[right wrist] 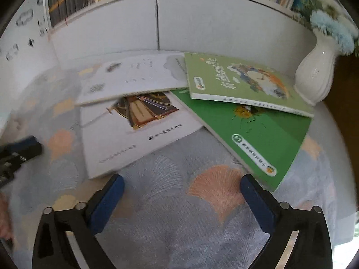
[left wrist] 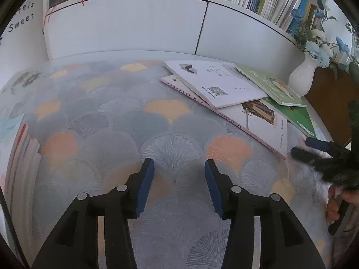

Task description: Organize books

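Overlapping books (right wrist: 143, 134) hiding covers | right tool (right wrist: 181, 192) blurred

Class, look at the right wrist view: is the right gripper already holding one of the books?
No. The right gripper stands open over the patterned tablecloth, with nothing between its fingers and the white book lying just ahead of it.

The right hand-held gripper (right wrist: 181, 187) hovered with jaws spread wide over the patterned worktop (right wrist: 170, 224). Ahead lay four overlapping books: a light green book (right wrist: 235, 78) topmost, a dark green book (right wrist: 267, 136), and two white books (right wrist: 134, 74) (right wrist: 125, 141). A white vase (right wrist: 314, 71) stood just beside them.
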Demonstrator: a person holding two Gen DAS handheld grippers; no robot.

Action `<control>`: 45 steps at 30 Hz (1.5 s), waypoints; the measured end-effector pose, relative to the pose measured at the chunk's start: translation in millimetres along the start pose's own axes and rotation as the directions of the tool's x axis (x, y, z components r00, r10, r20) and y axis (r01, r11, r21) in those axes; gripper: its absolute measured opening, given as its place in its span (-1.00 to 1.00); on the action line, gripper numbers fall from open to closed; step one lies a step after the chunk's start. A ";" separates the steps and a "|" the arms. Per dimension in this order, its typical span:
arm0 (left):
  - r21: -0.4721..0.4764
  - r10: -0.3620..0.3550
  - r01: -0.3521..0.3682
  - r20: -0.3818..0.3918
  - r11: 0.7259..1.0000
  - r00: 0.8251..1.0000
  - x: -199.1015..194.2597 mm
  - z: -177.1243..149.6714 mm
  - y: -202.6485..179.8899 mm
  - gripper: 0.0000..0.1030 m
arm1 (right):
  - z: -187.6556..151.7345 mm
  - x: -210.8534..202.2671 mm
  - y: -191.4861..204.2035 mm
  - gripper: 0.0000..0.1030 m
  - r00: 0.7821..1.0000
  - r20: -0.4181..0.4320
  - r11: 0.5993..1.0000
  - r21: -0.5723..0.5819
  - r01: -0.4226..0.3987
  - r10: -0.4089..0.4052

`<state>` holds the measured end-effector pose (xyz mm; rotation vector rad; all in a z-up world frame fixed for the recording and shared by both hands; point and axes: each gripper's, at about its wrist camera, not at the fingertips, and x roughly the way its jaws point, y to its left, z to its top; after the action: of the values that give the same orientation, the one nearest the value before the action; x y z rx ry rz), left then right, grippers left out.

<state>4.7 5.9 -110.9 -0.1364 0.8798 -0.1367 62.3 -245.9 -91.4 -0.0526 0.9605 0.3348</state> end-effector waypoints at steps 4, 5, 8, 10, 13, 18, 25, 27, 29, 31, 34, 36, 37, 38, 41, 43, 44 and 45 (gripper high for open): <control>0.003 0.000 0.000 0.000 1.000 1.000 0.2 -0.5 -1.1 -0.11 | 21.8 -18.7 -27.1 0.61 0.976 0.051 0.960 0.175 -0.217 0.211; 0.002 -0.002 0.002 0.000 1.000 1.000 0.2 -0.3 -0.8 -0.11 | 29.7 -20.9 -35.9 0.62 0.976 0.078 0.951 0.221 -0.214 0.202; -0.004 -0.010 0.010 0.002 1.000 1.000 -0.1 -0.8 0.0 -0.10 | 46.6 2.5 -67.5 0.56 0.948 0.090 0.843 0.438 -0.314 0.306; -0.006 -0.015 0.015 0.002 1.000 1.000 0.0 -0.7 0.3 -0.10 | 51.6 20.2 -82.3 0.24 0.935 0.107 0.766 0.545 -0.340 0.339; -0.006 -0.020 0.020 0.002 1.000 1.000 -0.2 -0.7 -0.2 -0.07 | 60.0 34.0 -91.7 0.11 0.944 0.160 0.722 0.611 -0.325 0.290; 0.000 -0.020 0.020 0.000 1.000 1.000 0.1 -0.6 -1.7 -0.04 | 71.9 49.6 -90.0 -0.05 0.951 0.186 0.712 0.632 -0.307 0.246; -0.004 -0.023 0.023 0.001 1.000 1.000 -0.5 -0.8 -0.7 -0.02 | 63.9 67.3 -105.3 -1.00 0.942 0.219 0.647 0.685 -0.335 0.256; -0.005 -0.026 0.026 0.001 1.000 1.000 -0.4 -0.6 -0.4 -0.02 | 62.1 64.1 -106.3 -0.95 0.945 0.203 0.624 0.711 -0.323 0.258; -0.005 -0.031 0.031 0.001 0.999 1.000 -0.4 -0.6 -0.5 0.03 | 67.9 54.0 -106.3 -0.69 0.949 0.162 0.660 0.687 -0.305 0.270; 0.002 -0.038 0.038 -0.001 0.999 0.999 0.0 -0.6 -2.2 0.10 | 74.4 36.1 -111.0 -0.39 0.964 0.142 0.724 0.638 -0.263 0.225; 0.014 -0.030 0.030 -0.004 0.999 1.000 0.6 -0.3 -5.0 0.12 | 68.1 7.5 -139.0 0.62 0.968 0.209 0.682 0.689 -0.245 0.136; 0.013 -0.032 0.032 -0.003 0.999 0.999 0.6 -0.1 -4.8 0.12 | 74.1 -7.4 -160.2 0.62 0.977 0.211 0.715 0.676 -0.177 0.043; 0.012 -0.032 0.033 -0.003 0.999 0.999 0.7 -0.1 -4.8 0.13 | 76.6 -9.8 -166.2 0.62 0.980 0.197 0.736 0.661 -0.142 0.012; 0.012 -0.031 0.031 -0.003 0.999 1.000 0.9 -0.5 -4.9 0.13 | 80.6 -10.1 -173.0 0.62 0.984 0.177 0.767 0.634 -0.100 -0.018; 0.017 -0.025 0.025 -0.004 1.000 1.000 1.4 -0.6 -6.5 0.13 | 84.8 -2.0 -189.4 0.62 0.992 0.105 0.804 0.595 -0.004 -0.072; 0.018 -0.024 0.024 -0.005 1.000 1.000 1.7 -0.1 -6.6 0.13 | 81.2 4.4 -200.3 0.60 0.994 0.095 0.780 0.625 -0.011 -0.062; 0.015 -0.022 0.022 -0.007 1.000 1.000 1.6 1.6 -6.9 0.12 | 78.5 7.5 -204.6 0.59 0.994 0.099 0.768 0.641 -0.025 -0.050; 0.003 -0.014 0.014 -0.015 1.000 1.000 2.3 5.0 -7.9 0.11 | 76.1 10.2 -206.9 0.59 0.994 0.103 0.763 0.646 -0.033 -0.044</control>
<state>9.5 -1.9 -108.1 -0.1390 0.8937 -0.1523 190.9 -424.8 -77.2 0.5995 0.9200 -0.0192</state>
